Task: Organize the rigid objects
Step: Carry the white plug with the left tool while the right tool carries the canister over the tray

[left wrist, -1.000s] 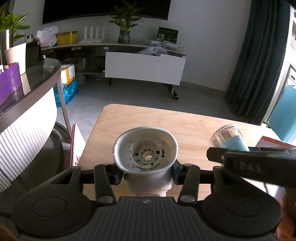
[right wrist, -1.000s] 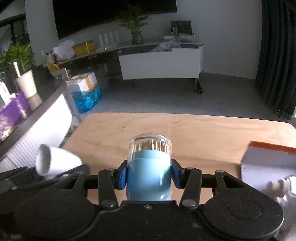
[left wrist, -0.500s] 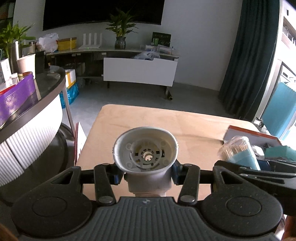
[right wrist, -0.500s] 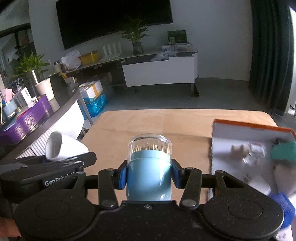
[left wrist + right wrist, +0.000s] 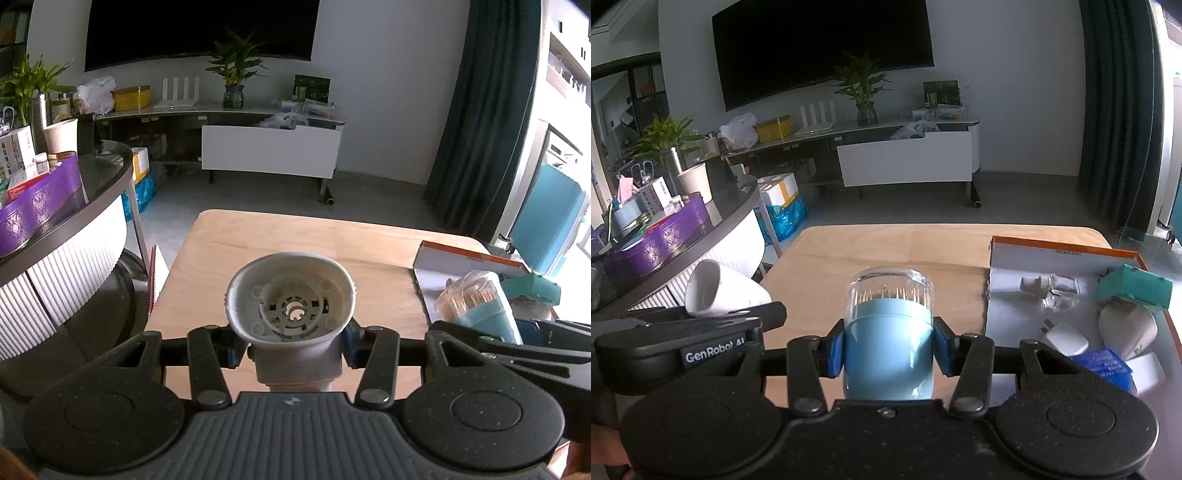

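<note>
My left gripper [image 5: 291, 349] is shut on a white plastic funnel-shaped part [image 5: 291, 306], its open mouth facing forward, held above the wooden table [image 5: 280, 236]. It also shows in the right wrist view [image 5: 720, 291] at the left. My right gripper [image 5: 888, 347] is shut on a light blue toothpick holder with a clear dome lid [image 5: 888, 332], also seen in the left wrist view [image 5: 476, 306]. An orange-edged white tray [image 5: 1015, 254] at the table's right holds several small items.
In the tray lie a teal box [image 5: 1132, 286], a white charger [image 5: 1063, 338], a blue box [image 5: 1104, 365] and a small clear bottle [image 5: 1052, 286]. A round dark counter with a purple box [image 5: 40, 206] stands left of the table. A TV console is behind.
Both grippers have pulled back and risen, holding their objects. More of the table and the tray at the right has come into view.
</note>
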`<state>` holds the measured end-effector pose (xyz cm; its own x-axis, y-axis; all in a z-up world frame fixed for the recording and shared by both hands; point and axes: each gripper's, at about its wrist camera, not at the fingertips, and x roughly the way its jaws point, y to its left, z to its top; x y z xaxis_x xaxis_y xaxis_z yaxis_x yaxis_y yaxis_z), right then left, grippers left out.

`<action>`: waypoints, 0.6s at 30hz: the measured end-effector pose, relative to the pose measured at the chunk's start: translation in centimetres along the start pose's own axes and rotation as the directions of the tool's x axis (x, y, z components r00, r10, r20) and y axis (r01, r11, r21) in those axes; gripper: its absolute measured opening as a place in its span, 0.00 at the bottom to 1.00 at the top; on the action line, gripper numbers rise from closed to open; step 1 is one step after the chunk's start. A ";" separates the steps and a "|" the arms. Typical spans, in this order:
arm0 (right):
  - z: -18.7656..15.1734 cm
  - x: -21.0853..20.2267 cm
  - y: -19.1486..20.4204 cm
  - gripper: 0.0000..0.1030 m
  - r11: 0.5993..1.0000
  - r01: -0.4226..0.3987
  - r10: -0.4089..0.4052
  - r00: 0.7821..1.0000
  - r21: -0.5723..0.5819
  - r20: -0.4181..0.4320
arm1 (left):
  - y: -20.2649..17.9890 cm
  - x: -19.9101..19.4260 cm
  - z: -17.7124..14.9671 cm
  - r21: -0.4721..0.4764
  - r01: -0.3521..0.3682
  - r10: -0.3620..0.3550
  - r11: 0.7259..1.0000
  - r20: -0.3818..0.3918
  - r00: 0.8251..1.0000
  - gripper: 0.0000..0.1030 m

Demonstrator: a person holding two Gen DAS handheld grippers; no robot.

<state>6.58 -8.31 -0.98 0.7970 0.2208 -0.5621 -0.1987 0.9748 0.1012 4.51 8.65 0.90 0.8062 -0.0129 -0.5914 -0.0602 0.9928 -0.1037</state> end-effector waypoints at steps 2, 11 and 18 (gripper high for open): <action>-0.3 -0.5 0.0 0.55 1.000 0.001 -0.001 1.000 -0.001 0.005 | -0.1 -0.2 -0.2 -0.001 0.005 -0.005 1.000 0.001 1.000 0.47; -1.3 -2.6 -0.8 0.55 1.000 0.009 -0.009 1.000 0.007 0.025 | -0.9 -1.3 -1.1 0.004 0.033 -0.033 0.999 0.008 0.999 0.47; -2.1 -4.1 -2.2 0.55 0.999 0.026 -0.027 0.999 0.026 0.042 | -2.0 -2.2 -1.8 0.018 0.052 -0.052 0.998 0.015 0.999 0.47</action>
<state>2.58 -11.41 -0.58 0.8251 0.1959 -0.5299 -0.1636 0.9806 0.1078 1.81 6.52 1.00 0.8168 -0.0627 -0.5735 -0.0077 0.9928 -0.1194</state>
